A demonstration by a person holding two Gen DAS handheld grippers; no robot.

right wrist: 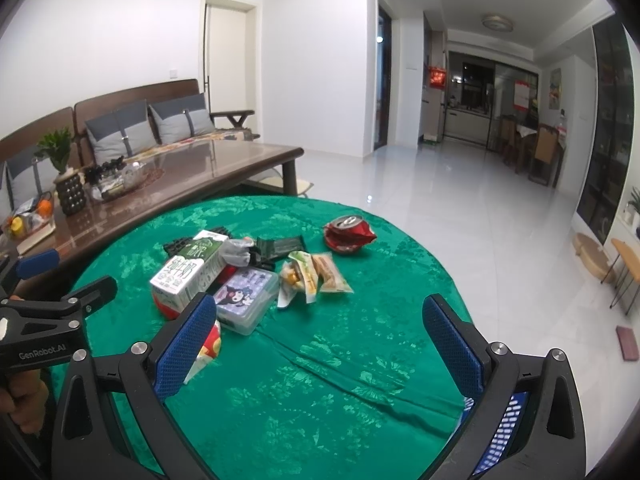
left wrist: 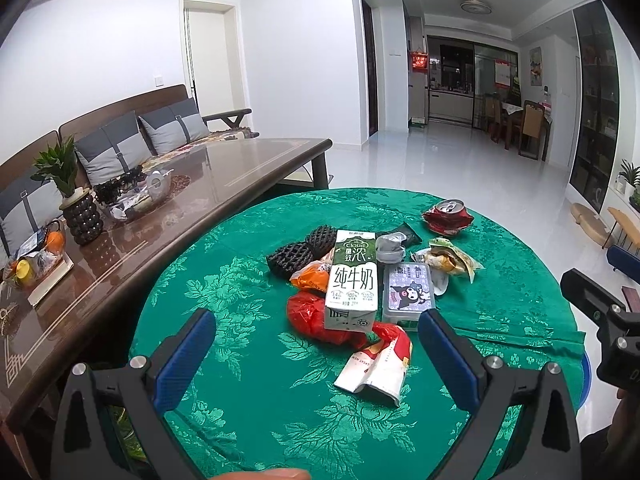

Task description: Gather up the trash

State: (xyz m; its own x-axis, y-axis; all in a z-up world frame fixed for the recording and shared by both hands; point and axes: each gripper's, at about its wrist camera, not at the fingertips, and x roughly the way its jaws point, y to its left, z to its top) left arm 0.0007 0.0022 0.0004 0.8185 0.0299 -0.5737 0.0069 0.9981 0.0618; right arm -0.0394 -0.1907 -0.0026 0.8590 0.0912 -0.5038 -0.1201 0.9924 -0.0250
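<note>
Trash is piled on a round table under a green cloth (left wrist: 248, 400) (right wrist: 320, 392). A white and green milk carton (left wrist: 352, 278) (right wrist: 188, 272) lies over a red bag (left wrist: 308, 316). Around it are black foam nets (left wrist: 300, 250), a clear box with a cartoon lid (left wrist: 408, 292) (right wrist: 246, 300), a red and white wrapper (left wrist: 380, 364), snack wrappers (left wrist: 446, 260) (right wrist: 316, 276) and a crushed red can (left wrist: 448, 214) (right wrist: 348, 232). My left gripper (left wrist: 316, 336) is open, short of the pile. My right gripper (right wrist: 320, 322) is open over bare cloth.
A long brown coffee table (left wrist: 224, 184) with a potted plant (left wrist: 72, 196) and fruit stands to the left, a sofa behind it. White floor (right wrist: 460, 208) stretches to the right. A blue perforated basket (right wrist: 500, 436) shows under the table's right edge.
</note>
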